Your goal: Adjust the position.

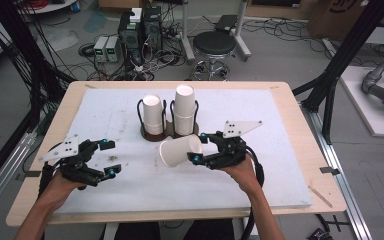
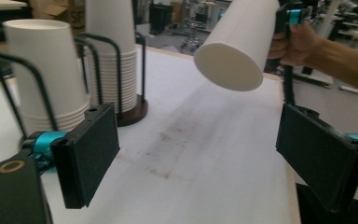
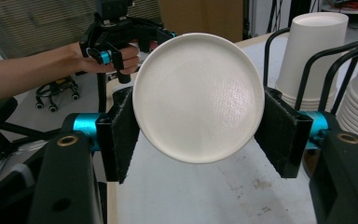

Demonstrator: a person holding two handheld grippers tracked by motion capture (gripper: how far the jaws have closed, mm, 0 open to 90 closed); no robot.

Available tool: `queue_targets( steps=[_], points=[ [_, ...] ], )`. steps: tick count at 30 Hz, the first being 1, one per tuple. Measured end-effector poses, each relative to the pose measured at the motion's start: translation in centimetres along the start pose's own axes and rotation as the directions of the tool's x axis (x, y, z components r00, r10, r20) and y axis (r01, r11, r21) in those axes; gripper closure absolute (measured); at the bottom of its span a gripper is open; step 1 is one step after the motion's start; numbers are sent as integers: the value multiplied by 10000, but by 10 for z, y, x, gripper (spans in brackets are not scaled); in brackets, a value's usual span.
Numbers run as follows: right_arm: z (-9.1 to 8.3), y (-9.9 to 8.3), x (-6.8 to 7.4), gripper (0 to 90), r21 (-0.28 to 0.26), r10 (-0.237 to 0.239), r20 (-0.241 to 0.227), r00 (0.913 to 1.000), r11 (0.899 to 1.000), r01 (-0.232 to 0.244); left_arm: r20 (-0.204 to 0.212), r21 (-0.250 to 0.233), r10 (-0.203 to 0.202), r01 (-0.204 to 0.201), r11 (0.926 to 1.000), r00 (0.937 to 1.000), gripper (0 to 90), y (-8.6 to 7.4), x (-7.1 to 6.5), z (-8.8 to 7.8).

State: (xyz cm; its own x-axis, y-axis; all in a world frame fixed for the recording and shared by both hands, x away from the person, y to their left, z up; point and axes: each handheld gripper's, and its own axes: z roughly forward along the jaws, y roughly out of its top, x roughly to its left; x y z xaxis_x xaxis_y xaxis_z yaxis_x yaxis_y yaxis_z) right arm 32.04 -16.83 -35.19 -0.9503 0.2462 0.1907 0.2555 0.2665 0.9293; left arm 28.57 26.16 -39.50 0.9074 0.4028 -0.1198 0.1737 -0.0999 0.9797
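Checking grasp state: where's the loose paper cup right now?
In the high view the paper cup lies on its side in the right gripper, off the white mat, just in front of the cup holder with its two stacks.

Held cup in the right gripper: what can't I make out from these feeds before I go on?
- Paper cup mouth and inside: right gripper view shows its closed bottom; left gripper view its side.
- Cup count in the two stacks: too small in the high view, cut off by frame edges in both gripper views.
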Motion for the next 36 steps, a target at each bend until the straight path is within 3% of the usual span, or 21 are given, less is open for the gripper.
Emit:
queue_targets(
  steps=[6, 8, 15, 18, 23, 28, 29, 32, 36],
  points=[
    [2, 0, 1, 359, 14, -79, -74, 9999, 10000, 79, 511, 86, -51, 47, 10000, 9987, 111, 10, 0, 17],
    [3, 0, 2, 359, 2, -56, -128, 9999, 10000, 56, 551, 105, -150, 144, 9998, 9984, 67, 13, 0, 21],
    [8, 1, 3, 360, 19, -73, -360, 9993, 10000, 74, 1203, 194, 12, -36, 9998, 9927, 67, 21, -3, 34],
    [10, 1, 3, 359, -12, -106, -430, 9990, 9999, 106, 1659, 422, -93, 23, 9991, 9861, 66, 26, -4, 44],
    [13, 1, 5, 359, 34, -129, -534, 9985, 9999, 131, 2454, 587, 16, -165, 9981, 9694, 67, 33, -10, 62],
    [15, 1, 7, 360, 27, -117, -643, 9979, 9999, 119, 2748, 641, 159, -348, 9973, 9614, 66, 40, -13, 79],
    [16, 2, 7, 360, 30, -136, -667, 9977, 9999, 138, 2728, 640, 160, -348, 9973, 9619, 66, 42, -14, 82],
    [17, 2, 8, 359, 38, -154, -725, 9972, 9999, 157, 2331, 833, -150, -46, 9965, 9723, 67, 45, -14, 90],
    [18, 2, 9, 359, -7, -172, -730, 9972, 9999, 172, 2469, 979, -211, -33, 9952, 9688, 67, 46, -14, 98]
  ],
)
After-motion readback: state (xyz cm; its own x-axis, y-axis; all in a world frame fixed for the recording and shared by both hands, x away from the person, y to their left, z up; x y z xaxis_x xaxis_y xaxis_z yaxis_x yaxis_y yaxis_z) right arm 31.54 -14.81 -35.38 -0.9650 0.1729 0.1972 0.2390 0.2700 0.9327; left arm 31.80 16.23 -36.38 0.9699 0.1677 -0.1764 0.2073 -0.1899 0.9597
